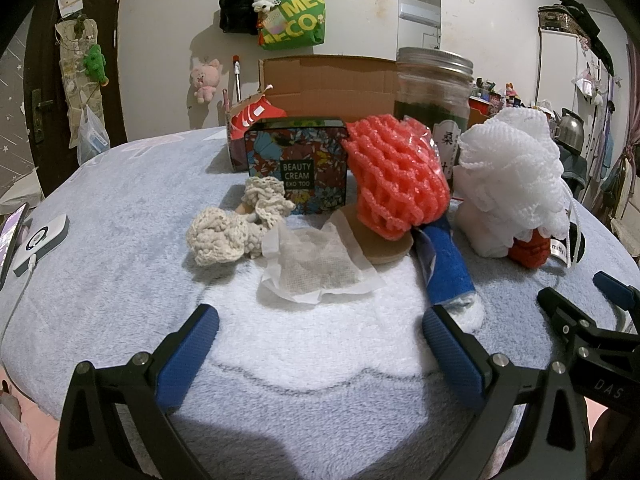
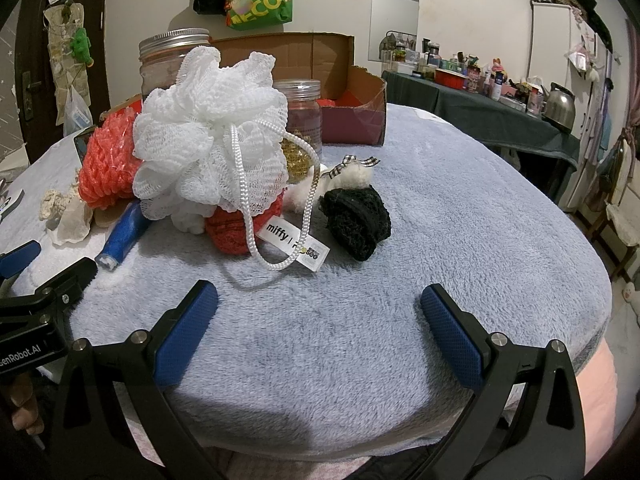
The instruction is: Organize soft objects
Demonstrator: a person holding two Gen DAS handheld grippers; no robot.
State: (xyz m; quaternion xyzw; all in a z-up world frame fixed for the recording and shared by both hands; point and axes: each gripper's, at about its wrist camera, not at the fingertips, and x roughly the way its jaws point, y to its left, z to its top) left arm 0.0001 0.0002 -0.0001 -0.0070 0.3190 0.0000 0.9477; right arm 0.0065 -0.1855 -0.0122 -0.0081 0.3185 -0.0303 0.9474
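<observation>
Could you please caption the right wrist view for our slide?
Open right gripper faces white bath pouf, red knit and black knit.

A lived-in home bedroom is shown by bags (image 1: 294,10) and photos hung on the wall, a plush toy (image 1: 205,79), an air conditioner (image 1: 419,10), and a kettle (image 2: 559,103) among clutter.

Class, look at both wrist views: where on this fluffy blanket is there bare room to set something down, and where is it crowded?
Free: the blanket strip between the left claw and the white tea-bag sachet; the wide patch right of the black knitted piece, before the right claw. Crowded: around the white mesh bath pouf and coral foam netting.
</observation>
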